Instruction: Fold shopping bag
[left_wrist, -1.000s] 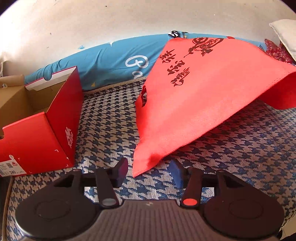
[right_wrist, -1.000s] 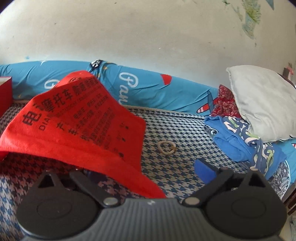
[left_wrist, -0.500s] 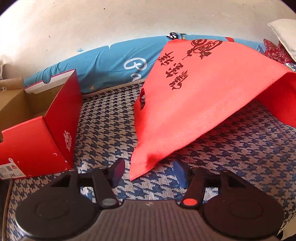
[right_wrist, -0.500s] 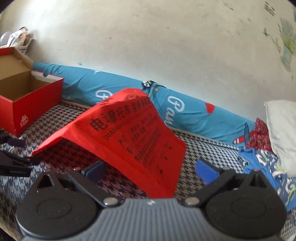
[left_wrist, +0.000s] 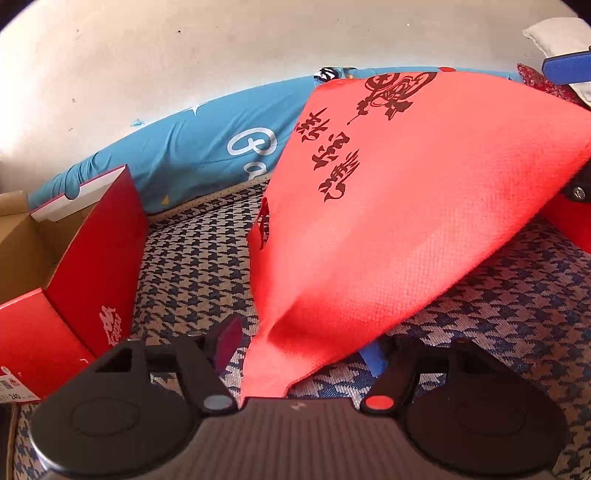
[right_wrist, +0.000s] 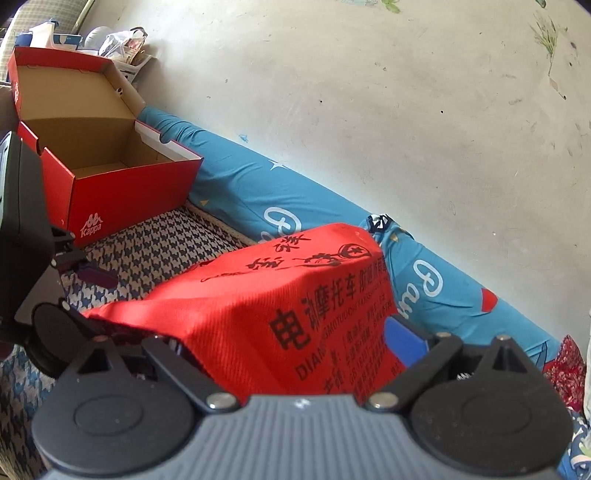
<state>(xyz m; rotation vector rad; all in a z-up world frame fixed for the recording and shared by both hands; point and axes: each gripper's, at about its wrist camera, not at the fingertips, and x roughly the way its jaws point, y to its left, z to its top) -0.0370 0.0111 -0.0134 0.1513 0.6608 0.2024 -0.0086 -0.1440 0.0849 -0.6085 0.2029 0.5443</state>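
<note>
The red shopping bag (left_wrist: 424, 206) stands tented on the houndstooth-patterned bed (left_wrist: 192, 266), its near corner reaching down between the fingers of the left gripper (left_wrist: 301, 347). Black brush-style characters run down the side that the left wrist view shows, under a round emblem, too stylised to read. In the right wrist view the other face of the bag (right_wrist: 258, 314) carries block print: a large "电", then "动摩托车", and below it Latin letters beginning "DIAN"; the smaller lines blur out and run behind the gripper body.

The left gripper's jaws have just been opening and stand about half apart; the bag's corner lies between them, with a gap showing at the left pad. The right gripper (right_wrist: 284, 347) has just been closing from its widest; its jaws are still broad, the bag's folded edge sits between them, and the left finger is hidden under the cloth, so I cannot tell whether the pads press it.

An open red shoebox (right_wrist: 122, 177) sits at the bed's far left end with "Kappa" and its logo in white on the side; a price sticker in the left view is cut off. The blue bolster (right_wrist: 288, 206) along the wall shows white script, "Pa", the rest covered by the bag.
</note>
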